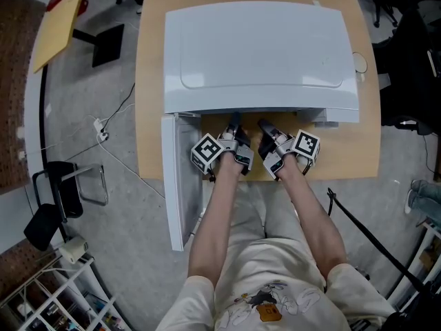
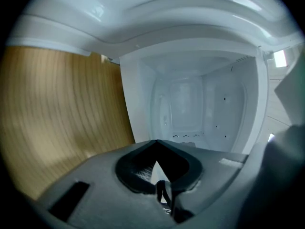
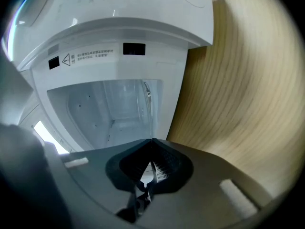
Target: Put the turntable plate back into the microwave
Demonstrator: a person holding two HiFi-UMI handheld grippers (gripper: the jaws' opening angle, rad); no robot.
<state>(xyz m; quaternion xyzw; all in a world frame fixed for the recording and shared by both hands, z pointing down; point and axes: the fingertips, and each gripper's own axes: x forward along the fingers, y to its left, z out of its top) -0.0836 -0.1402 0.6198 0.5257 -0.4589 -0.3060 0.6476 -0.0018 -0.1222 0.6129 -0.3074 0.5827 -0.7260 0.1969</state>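
Observation:
The white microwave (image 1: pixel 262 54) stands on a wooden table (image 1: pixel 150 116), and its door (image 1: pixel 176 185) hangs open at the left. Both grippers are held side by side at the mouth of its cavity (image 2: pixel 190 104), each rolled onto its side. My left gripper (image 1: pixel 234 121) (image 2: pixel 156 140) is shut with nothing between its tips. My right gripper (image 1: pixel 264 125) (image 3: pixel 151 140) is shut too. A thin clear glass edge, apparently the turntable plate (image 3: pixel 147 106), runs along the cavity floor, seen edge-on. The head view hides the plate under the microwave's top.
The table's front edge (image 1: pixel 324 174) lies just under the grippers. On the floor are a cable and socket (image 1: pixel 102 131) at the left, a chair frame (image 1: pixel 69 185), a wire rack (image 1: pixel 62 295) and a dark stand (image 1: pixel 372 240) at the right.

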